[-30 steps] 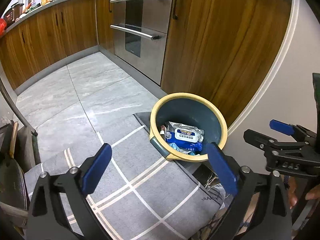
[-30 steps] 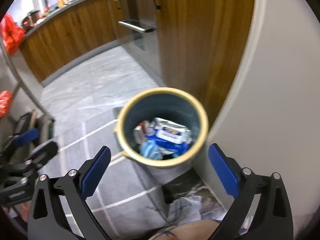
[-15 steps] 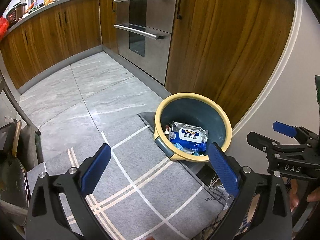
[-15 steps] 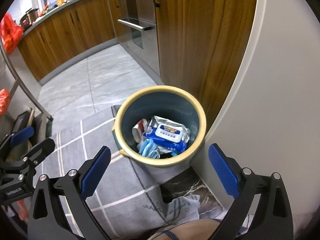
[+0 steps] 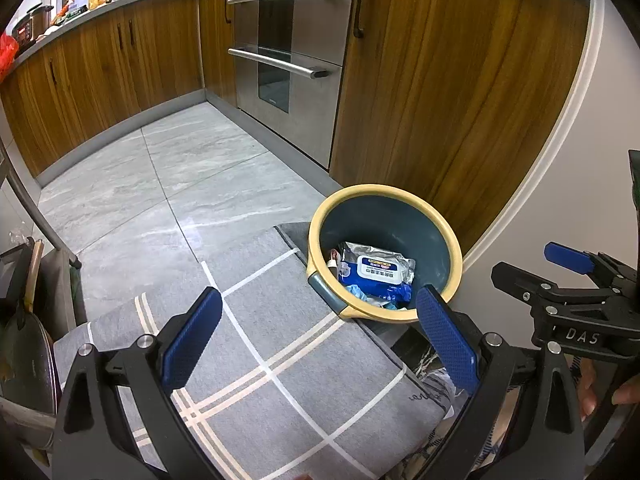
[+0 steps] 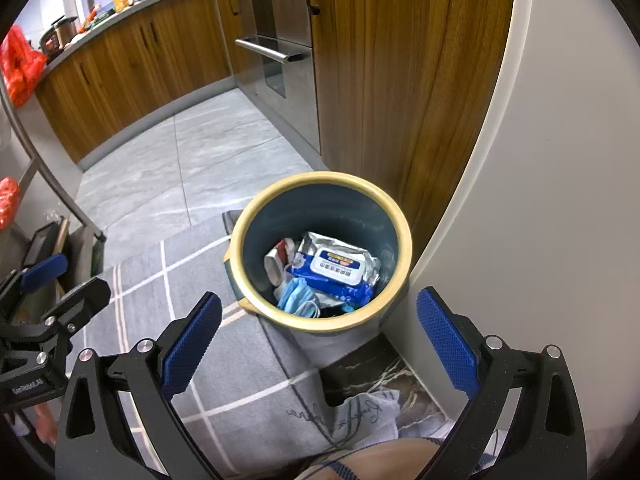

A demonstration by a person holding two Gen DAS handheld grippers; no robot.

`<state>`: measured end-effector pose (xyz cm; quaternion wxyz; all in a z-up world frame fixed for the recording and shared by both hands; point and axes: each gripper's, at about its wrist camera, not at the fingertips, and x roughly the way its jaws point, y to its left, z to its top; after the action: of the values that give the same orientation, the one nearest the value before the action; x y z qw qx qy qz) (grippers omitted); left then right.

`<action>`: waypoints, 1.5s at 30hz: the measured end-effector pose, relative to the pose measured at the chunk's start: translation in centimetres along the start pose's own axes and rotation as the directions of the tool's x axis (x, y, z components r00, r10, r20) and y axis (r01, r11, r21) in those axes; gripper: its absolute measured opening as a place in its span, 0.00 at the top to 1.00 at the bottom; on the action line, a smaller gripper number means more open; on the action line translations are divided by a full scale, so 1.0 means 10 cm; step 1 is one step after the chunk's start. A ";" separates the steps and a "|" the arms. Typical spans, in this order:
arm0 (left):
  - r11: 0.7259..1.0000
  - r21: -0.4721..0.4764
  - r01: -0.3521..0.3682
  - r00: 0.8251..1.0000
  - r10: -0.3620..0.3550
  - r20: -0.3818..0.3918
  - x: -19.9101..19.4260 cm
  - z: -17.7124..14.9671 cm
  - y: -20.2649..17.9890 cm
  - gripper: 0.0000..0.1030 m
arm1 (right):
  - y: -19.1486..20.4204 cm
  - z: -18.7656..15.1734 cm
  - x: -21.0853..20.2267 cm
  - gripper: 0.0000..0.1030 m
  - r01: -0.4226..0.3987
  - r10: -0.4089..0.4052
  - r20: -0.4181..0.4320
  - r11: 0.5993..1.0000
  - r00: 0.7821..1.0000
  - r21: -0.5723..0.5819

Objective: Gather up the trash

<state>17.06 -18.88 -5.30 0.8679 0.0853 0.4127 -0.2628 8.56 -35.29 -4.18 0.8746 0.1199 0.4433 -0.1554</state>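
- While both tools hang above the floor, the left gripper [image 5: 318, 336] has its jaws spread wide and holds nothing; the right gripper [image 6: 318, 336] likewise, jaws wide apart, nothing between the blue pads.
- Nearest ground: a grey checked mat [image 5: 280, 360] with pale stripes under the left gripper; a dark marbled sheet and crumpled printed cloth [image 6: 360, 412] lie at the mat's right edge, just below the bin.
- Next out: blue waste bin with yellow rim [image 6: 404, 236], standing on the mat's far corner, tight against the white wall [image 6: 540, 160] and the wooden cabinet end.
- Inside the bin: a blue-and-silver wet-wipes pack [image 6: 338, 266] on top, a light-blue face mask [image 6: 298, 296] at its near side, a small white-and-red item [image 6: 276, 258] to the left. Other scraps beneath, too hidden to name.
- Beyond: grey tiled floor [image 5: 160, 172], no loose litter visible on it; then a steel oven [image 5: 288, 56] set in wooden cabinets, cluttered worktop farthest off.
- Judgement: the trash in view already sits in the bin and neither gripper carries anything, so collecting looks largely done, or between items. Whether more remains outside these views, cannot tell.
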 end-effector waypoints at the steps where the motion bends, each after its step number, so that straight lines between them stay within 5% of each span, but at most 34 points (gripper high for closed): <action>1: 1.000 -0.002 0.001 1.000 -0.001 0.000 0.00 0.00 0.00 0.07 | 0.00 0.00 0.00 0.06 0.001 -0.001 0.000 1.000 1.000 0.000; 45: 1.000 -0.002 -0.023 1.000 0.023 0.000 -0.02 -0.04 -0.06 0.07 | -0.01 0.02 0.01 0.06 -0.003 0.003 -0.002 1.000 1.000 -0.004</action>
<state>16.40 -19.19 -5.39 0.8710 0.0892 0.4118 -0.2525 8.72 -35.52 -4.18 0.8747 0.1190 0.4442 -0.1533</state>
